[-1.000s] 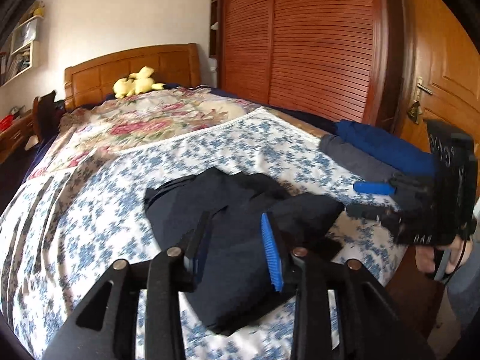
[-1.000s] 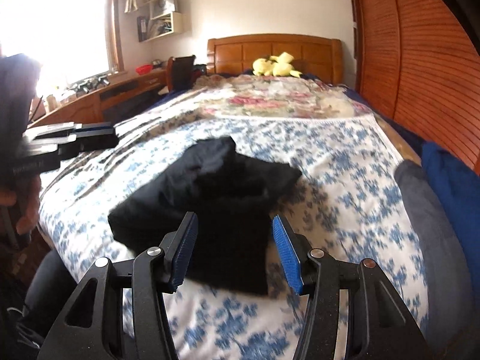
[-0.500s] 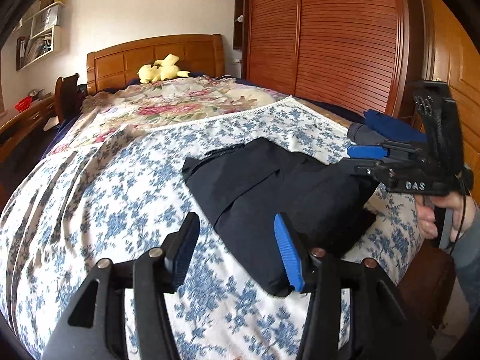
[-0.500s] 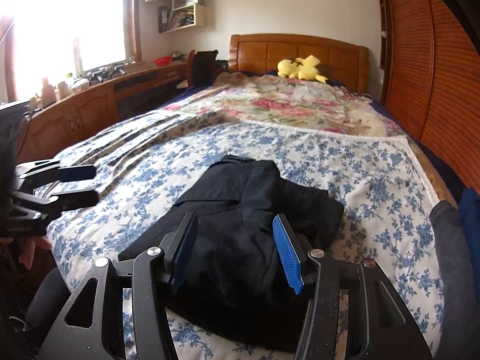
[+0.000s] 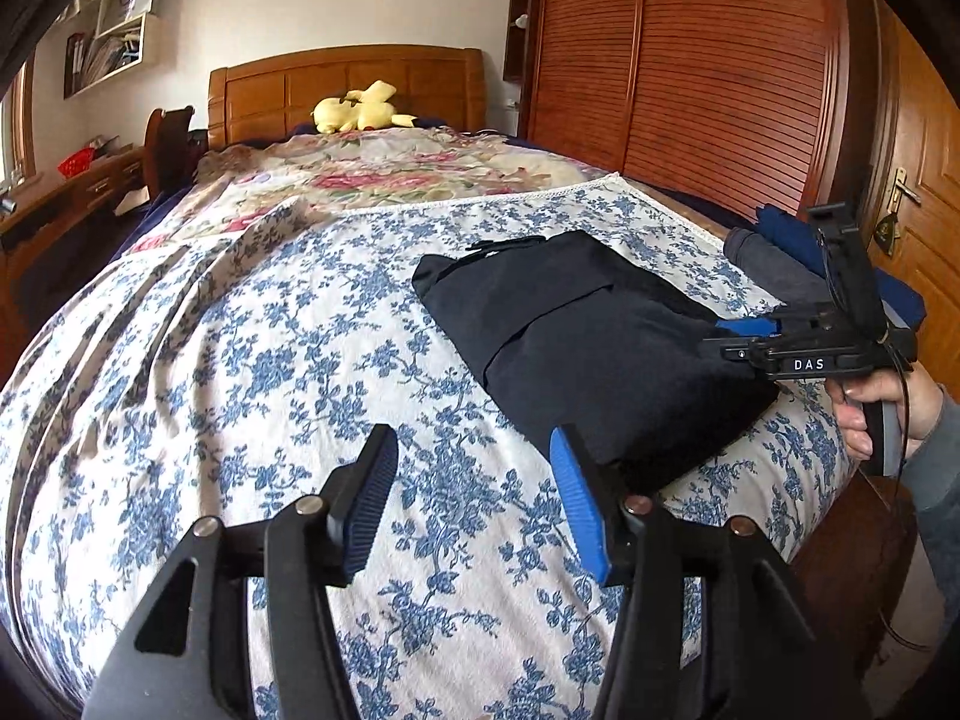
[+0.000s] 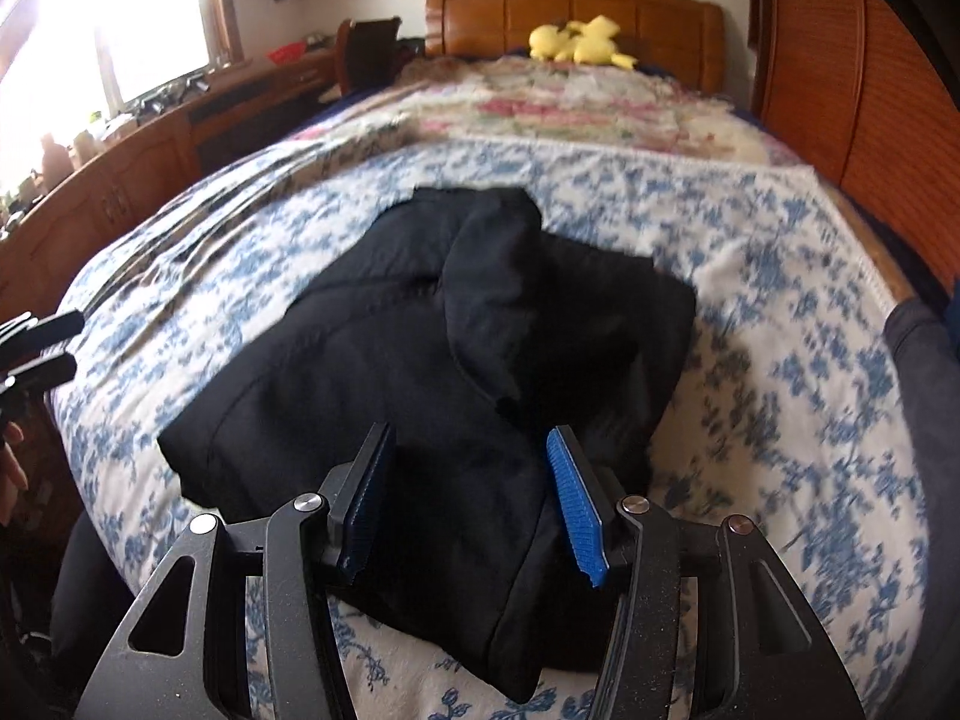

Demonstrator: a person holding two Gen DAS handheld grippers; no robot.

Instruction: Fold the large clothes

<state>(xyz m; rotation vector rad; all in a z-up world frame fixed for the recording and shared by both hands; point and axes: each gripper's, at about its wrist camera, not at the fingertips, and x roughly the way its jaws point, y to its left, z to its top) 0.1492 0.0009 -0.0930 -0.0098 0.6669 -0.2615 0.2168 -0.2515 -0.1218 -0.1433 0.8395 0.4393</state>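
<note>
A dark navy garment [image 5: 570, 330] [image 6: 450, 330] lies folded in a thick bundle on the blue-flowered bedspread [image 5: 240, 360], near the bed's foot. My left gripper [image 5: 471, 444] is open over bare bedspread just left of the bundle, with nothing between its fingers; in the right wrist view it [image 6: 60, 345] shows at the left edge. My right gripper [image 6: 469, 438] is open low over the bundle's near end, with dark cloth under and between the fingers and the pads not pressing. In the left wrist view it [image 5: 729, 341] reaches onto the bundle's right side, held by a hand [image 5: 864, 414].
A grey garment [image 5: 774, 264] and a blue one [image 5: 786, 228] lie stacked at the bed's right edge. A yellow plush toy [image 5: 360, 111] rests at the wooden headboard. A slatted wardrobe [image 5: 690, 60] and a door [image 5: 924, 180] stand right, a wooden desk [image 6: 150, 138] left.
My left gripper was shut on the dark cloth, has let it go and slid left off the bundle. The right gripper has dropped closer to the bundle's near end. The garment has settled flat.
</note>
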